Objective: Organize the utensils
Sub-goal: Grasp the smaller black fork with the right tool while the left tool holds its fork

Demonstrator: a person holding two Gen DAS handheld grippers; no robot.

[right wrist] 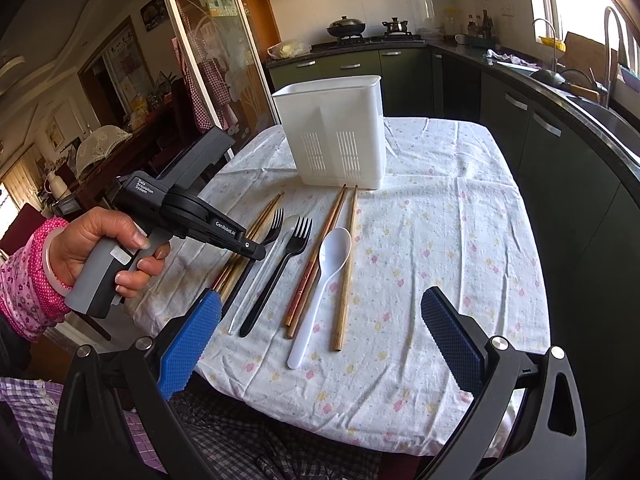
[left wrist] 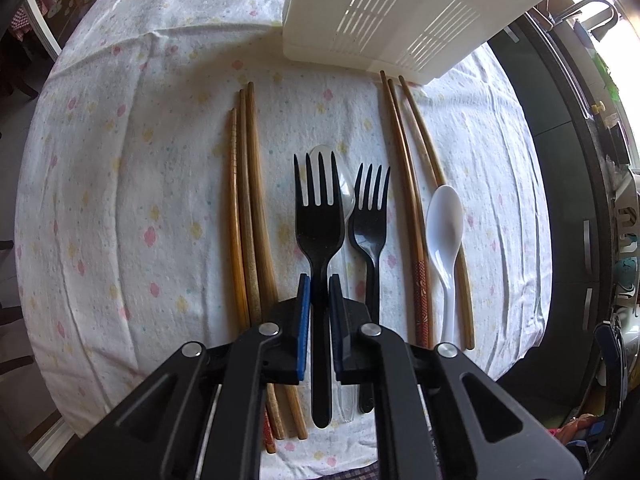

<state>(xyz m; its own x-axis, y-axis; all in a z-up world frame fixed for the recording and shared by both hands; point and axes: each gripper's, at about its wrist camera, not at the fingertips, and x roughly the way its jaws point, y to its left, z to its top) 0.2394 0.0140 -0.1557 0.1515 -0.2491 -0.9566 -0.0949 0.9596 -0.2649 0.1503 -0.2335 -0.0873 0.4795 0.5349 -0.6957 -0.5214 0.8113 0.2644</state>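
daylight from right window (right wrist: 560, 12) | glare top-right | soft shadows | fisheye-bent edges | sharp centre

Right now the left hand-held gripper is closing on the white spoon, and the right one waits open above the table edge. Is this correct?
Not quite. The left hand-held gripper is closing on the larger black fork, not the white spoon, as the left wrist view shows. The right hand-held gripper does wait open.

**Two wrist views over one table**

The left wrist camera looks steeply down along its gripper, close above the flower-printed white tablecloth (left wrist: 120, 200). The right wrist camera sits farther back and higher, facing the slotted white plastic utensil holder (right wrist: 332, 132). Both views share that holder and cloth.
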